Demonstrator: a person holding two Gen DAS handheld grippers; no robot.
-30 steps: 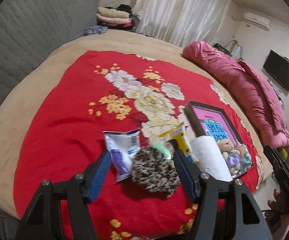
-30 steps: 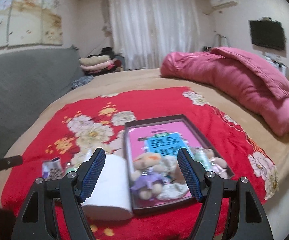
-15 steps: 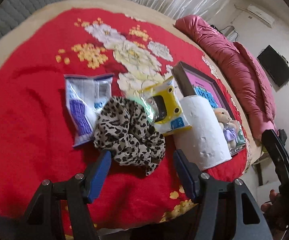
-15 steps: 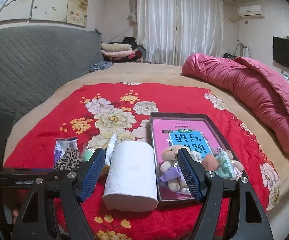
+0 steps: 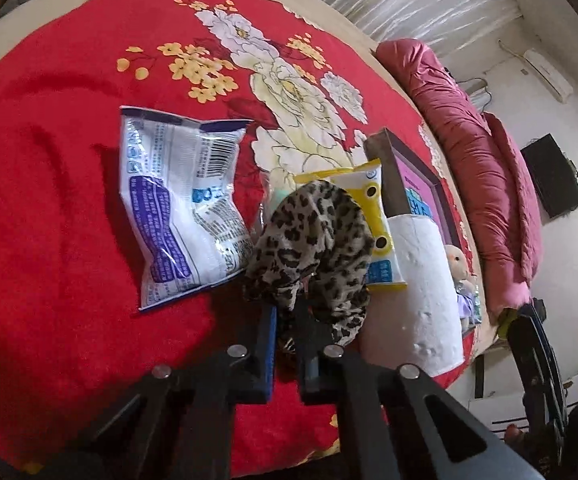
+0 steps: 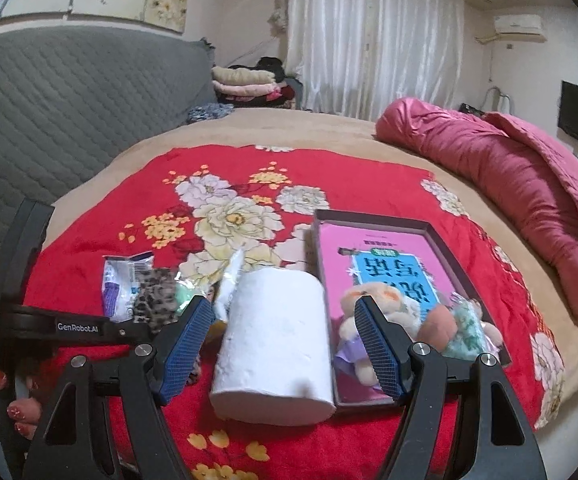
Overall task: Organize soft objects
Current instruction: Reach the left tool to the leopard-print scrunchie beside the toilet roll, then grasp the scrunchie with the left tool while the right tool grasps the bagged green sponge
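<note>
Leopard-print scrunchie [image 5: 313, 248] sat pinched in the left gripper [image 5: 287, 344] – only its own camera showed that; the right gripper [image 6: 285, 344] gaped around the paper roll [image 6: 273, 340], untouching.

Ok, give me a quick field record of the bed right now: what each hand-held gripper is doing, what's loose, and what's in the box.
left hand-held gripper: shut on the leopard-print scrunchie, jaws just closed
right hand-held gripper: open, holds nothing, framing the paper roll
loose on red blanket: white-and-purple packet, yellow packet, paper roll
box: open, pink book lying in it, plush toys at its near end
box position: right of the paper roll in the right wrist view
</note>
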